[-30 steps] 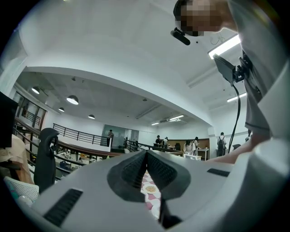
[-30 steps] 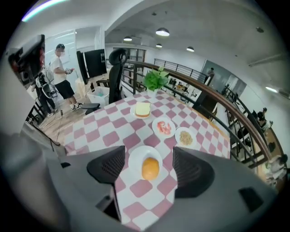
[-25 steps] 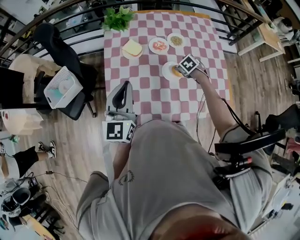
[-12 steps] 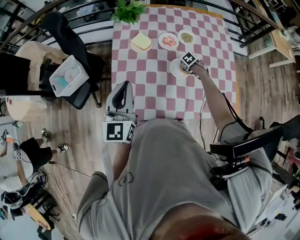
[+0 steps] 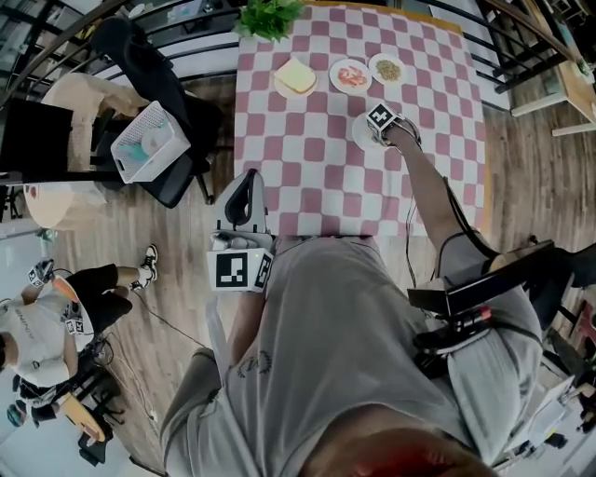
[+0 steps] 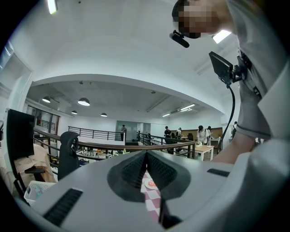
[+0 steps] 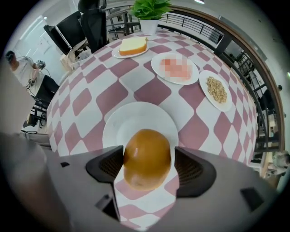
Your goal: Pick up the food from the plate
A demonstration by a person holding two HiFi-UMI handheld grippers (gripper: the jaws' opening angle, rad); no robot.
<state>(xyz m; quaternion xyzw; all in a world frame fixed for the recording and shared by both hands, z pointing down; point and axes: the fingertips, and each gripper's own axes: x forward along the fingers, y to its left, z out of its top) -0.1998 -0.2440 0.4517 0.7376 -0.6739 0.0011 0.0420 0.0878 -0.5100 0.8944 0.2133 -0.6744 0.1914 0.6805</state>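
A golden round bun (image 7: 147, 152) lies on a white plate (image 7: 136, 118) on the pink-checked table (image 5: 307, 158). My right gripper (image 7: 148, 159) points straight down over it, and its jaws have just been opening. The bun sits between the two dark pads; the left pad is at its edge and a thin gap shows on the right. In the head view that gripper (image 5: 380, 126) is at the plate (image 5: 359, 132) on the table's right half. My left gripper (image 5: 242, 196) is held level off the table's near edge, its jaws (image 6: 146, 156) closed together with nothing between them.
Behind the bun's plate stand three more: a bread slice (image 7: 132, 45), red food (image 7: 176, 68) and a grain heap (image 7: 216, 89). A potted plant (image 7: 151, 9) is at the far edge. A black chair and a white basket (image 5: 149, 144) stand left of the table.
My right gripper has sunk straight down onto the bun's plate, looking smaller and farther in the head view. The left gripper has stayed at the person's waist.
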